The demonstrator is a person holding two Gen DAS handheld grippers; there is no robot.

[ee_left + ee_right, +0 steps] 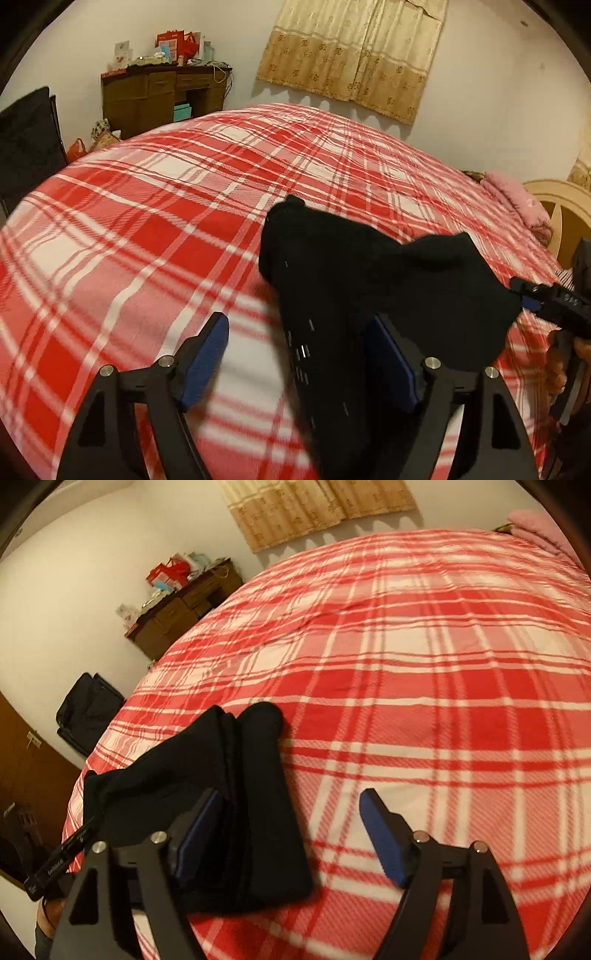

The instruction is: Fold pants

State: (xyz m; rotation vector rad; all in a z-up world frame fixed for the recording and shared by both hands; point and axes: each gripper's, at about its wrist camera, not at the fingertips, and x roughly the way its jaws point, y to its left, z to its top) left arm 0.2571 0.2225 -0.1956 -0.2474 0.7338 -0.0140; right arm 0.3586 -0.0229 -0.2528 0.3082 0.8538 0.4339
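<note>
The black pants [369,266] lie folded in a thick bundle on the red and white plaid bed cover [147,221]. My left gripper [297,323] is open just above the near end of the bundle. Its right blue pad [388,354] is over the cloth and its left pad is over bare cover. In the right wrist view the pants [229,768] sit at lower left. My right gripper [291,797] is open over their right edge, with nothing pinched. The right gripper's finger [546,299] also shows at the far right of the left wrist view.
A brown dresser [162,96] loaded with boxes stands against the far wall, beside a beige curtain [351,51]. A pink blanket [517,203] and a cream headboard [565,206] are at the bed's right end. A black bag [88,712] stands by a wooden door [22,768].
</note>
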